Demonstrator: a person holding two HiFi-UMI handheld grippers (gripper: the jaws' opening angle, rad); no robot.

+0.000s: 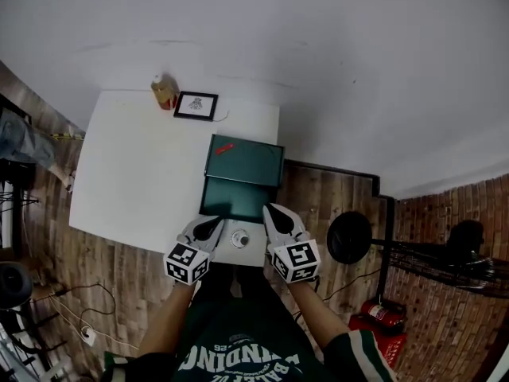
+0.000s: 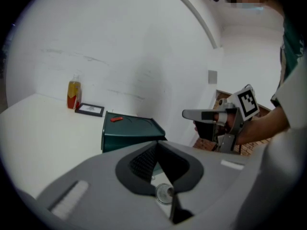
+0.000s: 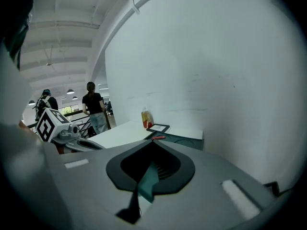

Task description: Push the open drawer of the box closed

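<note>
- L gripper [image 1: 213, 226] is sitting w/ jaws pressed together, nothing between them; tip is pointing at the near-left corner of the drawer [image 1: 235, 200], which is sticking out of the box [image 1: 245, 159] toward the person.
- R gripper [image 1: 273, 213] is also showing jaws together, holding nothing; tip is hanging at the drawer's near-right corner. Can't tell if either tip is touching yet.
- Box is standing at the near-right edge of the table [image 1: 135, 173], w/ a small red item [image 1: 225, 147] lying on its lid.
- Drawer is gaping fully open; its pale front w/ round knob [image 1: 240, 239] is sitting on the near side of the box, between the two tips.
- Progress, as I'm judging it: approach looks done, push not yet begun; whole travel of the drawer into the box is remaining.
- Bottle [image 1: 164, 91] and framed pic [image 1: 196, 105] are standing beyond the box, well apart from it, not in the way.
</note>
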